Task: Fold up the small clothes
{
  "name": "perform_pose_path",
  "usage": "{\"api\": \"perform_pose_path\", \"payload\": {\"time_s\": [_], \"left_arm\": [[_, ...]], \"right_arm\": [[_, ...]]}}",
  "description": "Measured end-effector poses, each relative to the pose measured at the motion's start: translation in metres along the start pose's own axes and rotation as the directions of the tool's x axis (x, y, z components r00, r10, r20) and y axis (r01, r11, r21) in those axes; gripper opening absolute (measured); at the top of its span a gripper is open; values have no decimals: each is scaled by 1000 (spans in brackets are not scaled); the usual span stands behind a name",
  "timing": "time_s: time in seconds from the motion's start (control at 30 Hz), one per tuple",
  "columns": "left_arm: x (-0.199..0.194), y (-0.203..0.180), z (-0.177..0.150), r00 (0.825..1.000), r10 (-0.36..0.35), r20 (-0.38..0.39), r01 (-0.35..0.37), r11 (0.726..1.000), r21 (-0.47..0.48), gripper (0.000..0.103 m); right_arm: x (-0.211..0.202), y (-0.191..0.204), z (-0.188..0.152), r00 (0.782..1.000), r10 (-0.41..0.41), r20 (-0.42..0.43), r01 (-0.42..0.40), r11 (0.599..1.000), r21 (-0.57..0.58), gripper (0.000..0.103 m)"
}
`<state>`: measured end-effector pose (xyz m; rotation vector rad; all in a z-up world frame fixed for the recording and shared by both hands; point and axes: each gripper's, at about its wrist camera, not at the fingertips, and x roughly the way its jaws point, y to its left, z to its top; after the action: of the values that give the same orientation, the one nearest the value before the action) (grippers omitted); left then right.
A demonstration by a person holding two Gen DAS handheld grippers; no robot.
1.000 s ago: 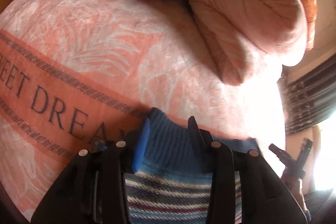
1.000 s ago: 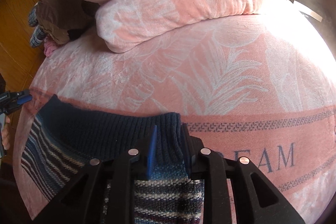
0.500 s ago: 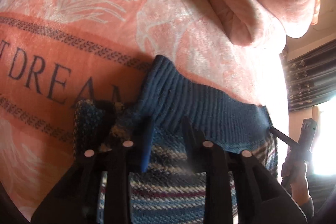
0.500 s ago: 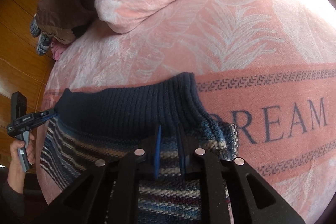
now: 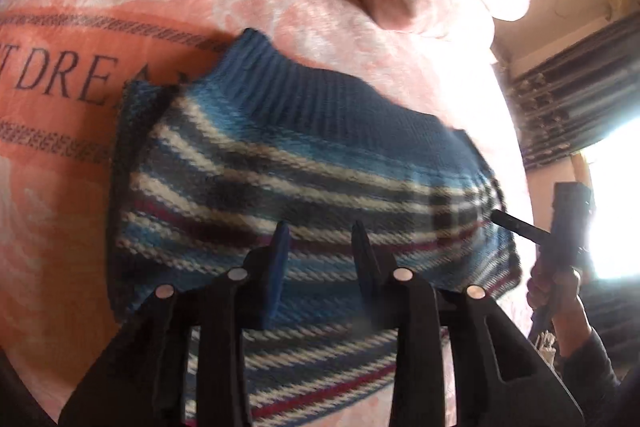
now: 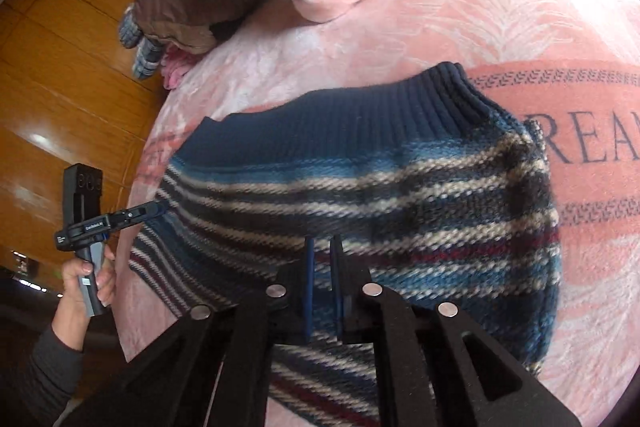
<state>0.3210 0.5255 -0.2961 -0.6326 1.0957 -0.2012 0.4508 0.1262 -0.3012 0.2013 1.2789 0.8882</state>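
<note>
1. Left gripper (image 5: 318, 233), seen at the lower centre of the left wrist view, is held with its jaws set apart and nothing between them; only the fingertips overlap the cloth in the picture, and contact cannot be told.
2. Right gripper (image 6: 322, 247), at the lower centre of the right wrist view, is held with a narrow gap between its fingers; whether a pinch of knit is caught there cannot be told.
3. A small knitted sweater with blue, white and maroon stripes and a navy ribbed band (image 5: 304, 163) (image 6: 360, 195) is laid across a pink plush blanket printed with dark lettering (image 5: 72, 187) (image 6: 592, 187), filling the middle of both frames.
4. The sweater's long axis is seen running left to right across each frame, with the ribbed band along the upper edge, away from both grippers.
5. The garment is found directly ahead of and beneath both sets of fingers, one gripper toward each end.
6. The doubled layer at the left of the left wrist view is judged to be a fold already made; the next fold is judged to need both ends taken together.
</note>
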Motion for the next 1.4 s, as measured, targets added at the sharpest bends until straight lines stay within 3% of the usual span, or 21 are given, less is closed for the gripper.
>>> {"api": "perform_pose_path", "payload": {"time_s": [0.07, 0.17, 0.23, 0.27, 0.3, 0.37, 0.43, 0.6, 0.63, 0.7, 0.77, 0.83, 0.87, 0.9, 1.0, 1.07, 1.2, 1.27, 1.33, 1.37, 1.4], "left_arm": [[9, -13, -21, 995, -90, -34, 90, 996, 8, 32], [46, -8, -44, 993, -3, -116, 6, 1000, 23, 32], [53, 9, -46, 995, -12, -95, 8, 999, -44, 17], [51, 13, -44, 995, -34, -94, 27, 997, -76, 16], [45, 11, -44, 995, -36, -88, 29, 996, -80, 14], [22, 5, -46, 997, -64, -51, 61, 997, -53, 27], [0, 6, -52, 996, -85, -19, 84, 995, -43, 29], [-5, 46, -77, 999, -33, -40, 28, 992, -121, 28], [0, 56, -81, 999, -21, -47, 15, 990, -138, 19], [6, 74, -83, 999, -10, -42, 2, 986, -169, 1], [5, 89, -83, 996, -82, -37, 71, 969, -236, 2], [-3, 86, -79, 995, -86, -50, 71, 966, -250, 2], [-12, 81, -75, 994, -99, -40, 87, 968, -236, 9], [-23, 77, -72, 993, -115, -15, 109, 968, -224, 30], [-52, 82, -71, 992, -104, 65, 116, 969, -219, 37], [-47, 100, -71, 998, -52, 43, 61, 963, -263, 37], [-35, 125, -72, 999, -23, -23, 16, 958, -286, 9], [-49, 125, -66, 997, -72, -16, 64, 954, -294, 21], [-72, 120, -55, 997, -75, 18, 77, 960, -271, 59], [-83, 116, -49, 998, -54, 33, 60, 965, -257, 70], [-93, 116, -41, 999, -12, 43, 22, 969, -245, 94]], "right_arm": [[8, 14, -18, 998, 53, -32, -54, 998, -20, 9], [43, 17, -43, 994, 5, -108, -8, 999, -34, 5], [53, 10, -51, 995, -12, -100, 8, 999, -35, 1], [50, 9, -50, 995, -3, -101, 2, 1000, -9, 0], [43, 10, -49, 995, -12, -99, 13, 1000, 7, 0], [15, 18, -51, 999, -8, -53, 7, 1000, -15, 9], [-16, 12, -63, 1000, -1, -11, 1, 1000, -7, 9], [-57, -57, -102, 996, -74, 46, 68, 988, 136, 7], [-54, -73, -106, 995, -85, 41, 77, 982, 171, 0], [-45, -92, -113, 994, -99, 42, 90, 980, 175, 0], [-43, -100, -111, 996, -74, 49, 62, 976, 209, 0], [-49, -92, -106, 995, -84, 47, 73, 977, 202, 0], [-55, -85, -106, 996, -72, 56, 60, 981, 186, 1], [-62, -77, -105, 996, -56, 72, 44, 986, 162, 4], [-67, -63, -107, 995, -31, 95, 18, 990, 136, 4], [-57, -73, -112, 996, -50, 72, 38, 986, 165, 4], [-49, -94, -117, 996, -72, 43, 61, 975, 213, 0], [-61, -79, -112, 992, -110, 62, 97, 979, 182, 6], [-76, -44, -108, 977, -192, 90, 186, 980, 72, 16], [-80, -21, -109, 965, -240, 107, 241, 970, -2, 30], [-80, 5, -111, 947, -292, 133, 304, 949, -81, 42]]}}
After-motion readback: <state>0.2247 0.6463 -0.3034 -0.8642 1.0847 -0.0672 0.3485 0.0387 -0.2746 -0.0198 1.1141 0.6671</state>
